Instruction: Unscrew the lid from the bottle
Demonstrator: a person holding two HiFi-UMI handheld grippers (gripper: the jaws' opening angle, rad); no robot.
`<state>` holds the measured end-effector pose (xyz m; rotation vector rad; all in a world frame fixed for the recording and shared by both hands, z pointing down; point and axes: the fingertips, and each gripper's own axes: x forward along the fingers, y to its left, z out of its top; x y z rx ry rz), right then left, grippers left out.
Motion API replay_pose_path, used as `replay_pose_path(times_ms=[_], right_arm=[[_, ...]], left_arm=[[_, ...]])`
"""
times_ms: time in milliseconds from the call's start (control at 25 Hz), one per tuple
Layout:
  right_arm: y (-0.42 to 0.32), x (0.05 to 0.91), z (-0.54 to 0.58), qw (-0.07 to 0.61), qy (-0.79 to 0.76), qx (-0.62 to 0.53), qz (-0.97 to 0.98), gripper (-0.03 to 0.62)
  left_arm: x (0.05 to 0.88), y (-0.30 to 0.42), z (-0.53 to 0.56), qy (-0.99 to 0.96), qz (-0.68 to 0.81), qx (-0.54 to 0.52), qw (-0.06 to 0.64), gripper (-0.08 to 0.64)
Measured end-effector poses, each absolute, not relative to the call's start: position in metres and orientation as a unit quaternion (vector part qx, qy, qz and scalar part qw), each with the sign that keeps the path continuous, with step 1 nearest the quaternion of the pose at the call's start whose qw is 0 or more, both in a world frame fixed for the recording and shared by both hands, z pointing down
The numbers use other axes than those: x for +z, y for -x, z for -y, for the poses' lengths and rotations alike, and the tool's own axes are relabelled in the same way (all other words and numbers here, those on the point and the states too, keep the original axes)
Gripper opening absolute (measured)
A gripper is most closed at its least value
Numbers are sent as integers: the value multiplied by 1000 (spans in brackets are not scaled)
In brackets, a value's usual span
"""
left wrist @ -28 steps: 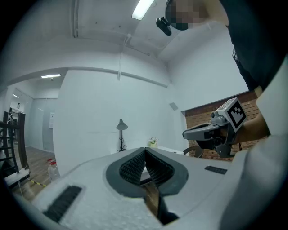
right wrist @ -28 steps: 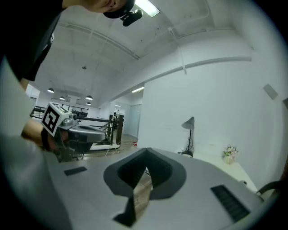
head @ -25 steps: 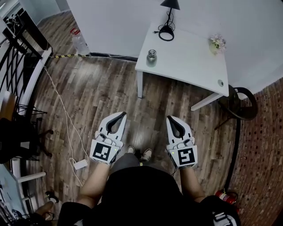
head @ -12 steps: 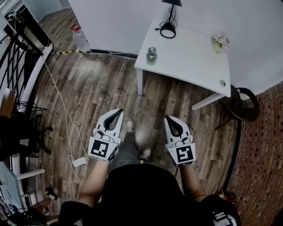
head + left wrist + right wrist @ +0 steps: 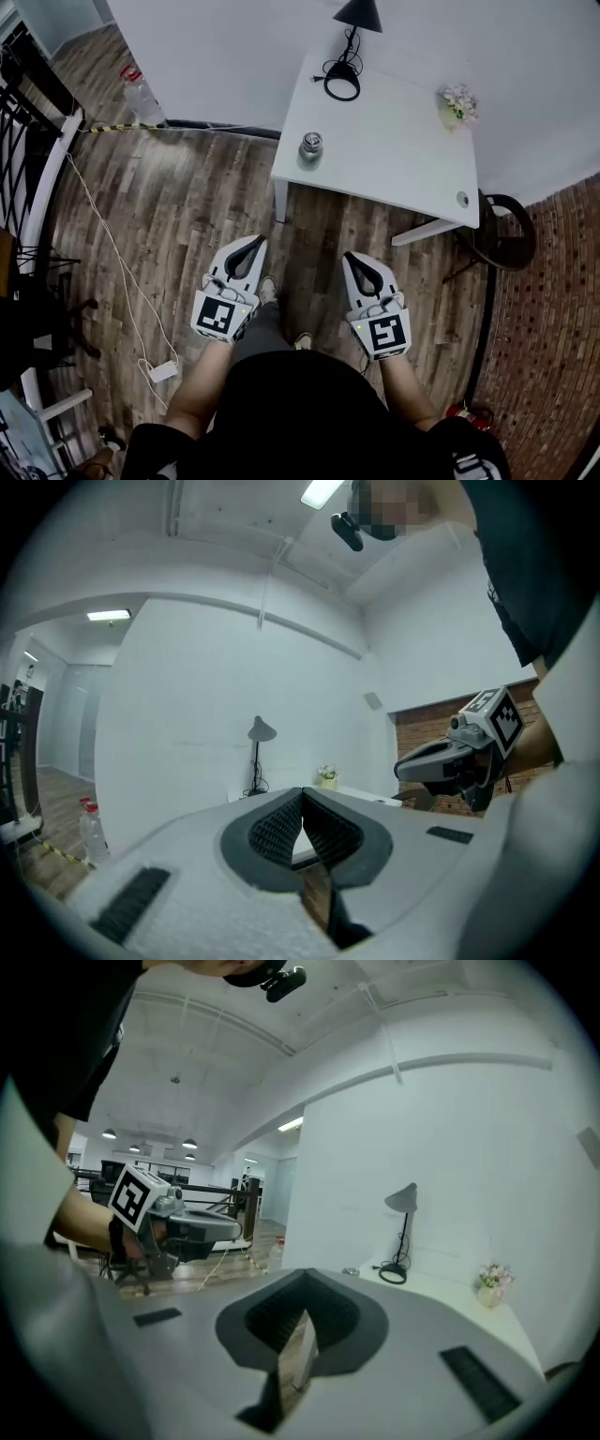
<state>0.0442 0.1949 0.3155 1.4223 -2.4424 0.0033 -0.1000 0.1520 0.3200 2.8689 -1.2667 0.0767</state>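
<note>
The bottle is seen upright at the near left edge of the table. Its long axis is vertical and its metal lid is on top, facing up. Its contents cannot be made out. A small pot at the far right corner is filled with pale flowers. The left gripper and right gripper are held over the floor, well short of the table. Both pairs of jaws are closed together, with nothing gripped.

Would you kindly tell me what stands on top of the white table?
A small glass bottle with a metal lid near its front left corner, a black desk lamp, a little pot of flowers, and a tiny round object. Nothing on the white table is covered.
</note>
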Motion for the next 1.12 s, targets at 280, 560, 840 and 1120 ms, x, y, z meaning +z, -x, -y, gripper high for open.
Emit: replay_pose_path(times_ms=[280,560,840,1120], right_arm=[[-9,293,-112,155,-501,-7,852,14],[15,297,-69,165,-508,10,845,14],[-10,304,-34,168,-535,18,828,14],[-47,303,-2,158,-545,12,823,14]], left_arm=[[303,107,-72,-926,376,3,18,22],[309,116,-22,-935,352,3,44,21],[326,96,12,-945,325,7,30,21],[316,68,39,-944,329,23,23,21]])
